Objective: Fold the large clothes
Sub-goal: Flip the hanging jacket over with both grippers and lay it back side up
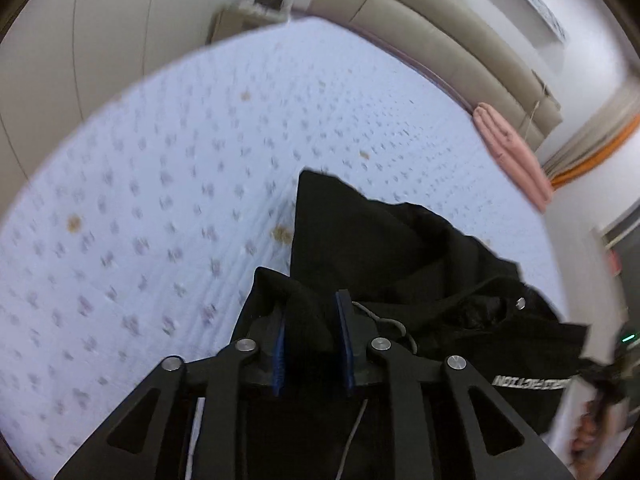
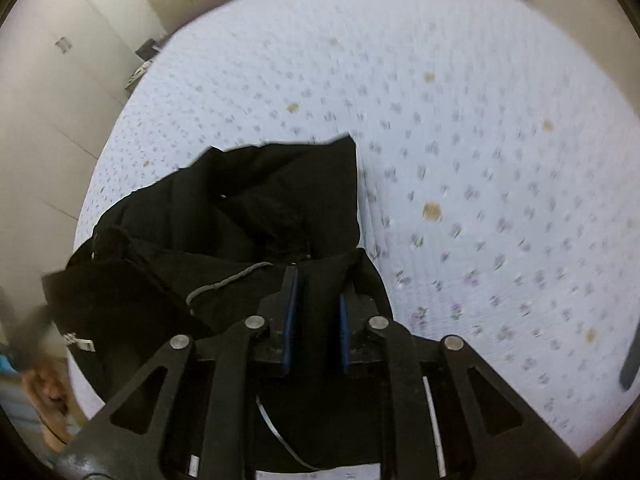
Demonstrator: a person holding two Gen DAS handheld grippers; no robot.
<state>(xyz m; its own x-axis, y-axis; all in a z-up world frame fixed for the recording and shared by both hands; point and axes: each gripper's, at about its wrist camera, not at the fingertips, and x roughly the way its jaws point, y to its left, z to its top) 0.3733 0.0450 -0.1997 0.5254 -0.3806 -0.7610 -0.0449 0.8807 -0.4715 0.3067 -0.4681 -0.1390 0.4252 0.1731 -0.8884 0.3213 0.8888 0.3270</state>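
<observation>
Black hoodie [image 1: 400, 248] bunched on quilted mattress [image 1: 160, 200], fabric between pads of my left tongs [image 1: 314, 312] and right tongs [image 2: 318, 292]; both slightly spread, pinch unclear.

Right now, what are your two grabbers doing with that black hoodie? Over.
Left gripper and right gripper: black hoodie bunched between blue pads, grip unclear. Hoodie crumpled on bed. Nothing blocking.

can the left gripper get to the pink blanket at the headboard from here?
Probably not yet. The left gripper has black hoodie fabric between its jaws, and the pink blanket lies across the bed by the headboard. The path over the sheet looks free.
</observation>
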